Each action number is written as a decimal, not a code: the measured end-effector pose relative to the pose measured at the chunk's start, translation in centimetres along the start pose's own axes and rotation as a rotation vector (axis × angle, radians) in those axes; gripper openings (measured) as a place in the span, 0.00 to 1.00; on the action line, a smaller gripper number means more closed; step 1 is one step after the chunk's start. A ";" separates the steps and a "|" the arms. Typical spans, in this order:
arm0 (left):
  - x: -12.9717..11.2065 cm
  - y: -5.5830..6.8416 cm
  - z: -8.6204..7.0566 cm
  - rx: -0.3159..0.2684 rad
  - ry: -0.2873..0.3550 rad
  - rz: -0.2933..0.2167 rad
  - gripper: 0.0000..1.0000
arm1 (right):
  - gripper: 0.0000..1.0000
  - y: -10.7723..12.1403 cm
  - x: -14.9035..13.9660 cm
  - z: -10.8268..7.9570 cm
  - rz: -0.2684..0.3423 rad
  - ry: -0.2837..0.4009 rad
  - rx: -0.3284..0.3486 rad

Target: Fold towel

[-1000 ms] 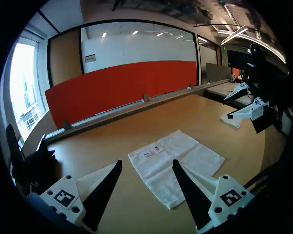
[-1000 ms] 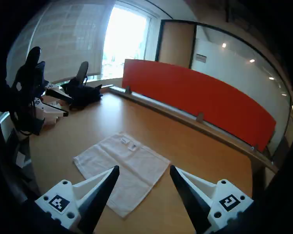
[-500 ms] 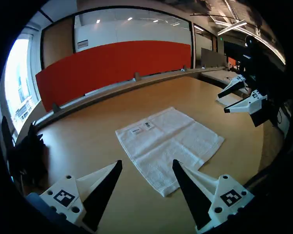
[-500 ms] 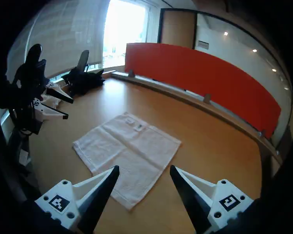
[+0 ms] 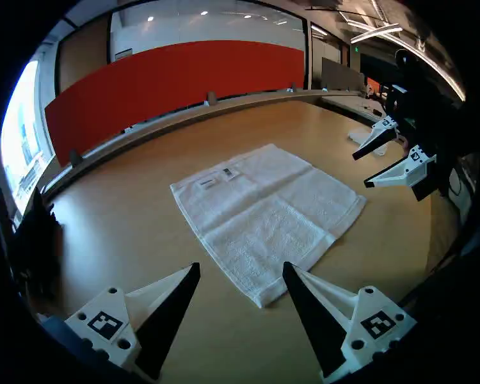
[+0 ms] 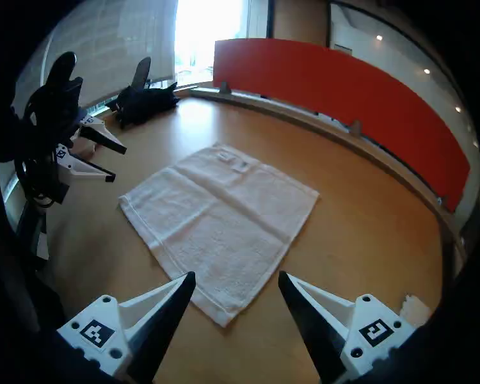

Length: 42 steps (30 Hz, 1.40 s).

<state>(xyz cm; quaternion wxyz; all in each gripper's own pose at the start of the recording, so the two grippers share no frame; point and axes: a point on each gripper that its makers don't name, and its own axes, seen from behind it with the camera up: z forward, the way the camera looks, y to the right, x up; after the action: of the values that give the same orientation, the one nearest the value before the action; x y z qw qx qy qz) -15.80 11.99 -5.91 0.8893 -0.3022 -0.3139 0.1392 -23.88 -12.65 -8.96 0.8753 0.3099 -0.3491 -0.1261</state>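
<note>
**On the Desk Before the Red Partition: Towel Flat, No Fold Made**

On the desk, on the near side of the red partition, the towel lies spread open in what looks like a single layer. Its sewn label sits at the edge nearest the partition. No edge is turned over and no corner is lifted.

1. Left gripper: fingers spread apart, grasping nothing. It points at the towel corner farthest from the partition in the left gripper view. Whether the fingertips touch the cloth cannot be told.
2. Right gripper: fingers likewise spread and empty. It faces the corresponding far corner of the towel in the right gripper view. The label lies at the partition end.
3. Each gripper appears in the other's view off a side corner of the towel, above the desk: the right gripper and the left gripper, both with fingers apart.

Task status, as a judgement: preparation only. Nothing is gripped and no fold exists. Remaining work is the whole task: close each gripper on a corner, carry that edge across the cloth, lay it down with edges matched, and repeat as needed
</note>
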 end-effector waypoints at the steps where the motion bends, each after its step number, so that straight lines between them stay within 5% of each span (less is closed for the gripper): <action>1: -0.3 0.1 0.2 -0.004 -0.007 0.002 0.96 | 1.00 -0.1 -0.3 0.2 0.000 -0.007 0.002; 17: -4.1 1.7 2.7 -0.067 -0.113 0.014 0.96 | 1.00 -0.7 -3.9 2.0 0.014 -0.095 0.029; 42: -6.0 2.5 3.6 -0.086 -0.204 0.019 0.95 | 0.93 -1.4 -5.2 2.5 0.006 -0.136 0.067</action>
<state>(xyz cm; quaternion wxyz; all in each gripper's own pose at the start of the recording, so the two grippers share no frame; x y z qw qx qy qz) -22.89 12.95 -8.12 0.8376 -0.3274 -0.4053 0.1641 -29.38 -12.60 -11.20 0.8391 0.3287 -0.4128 -0.1324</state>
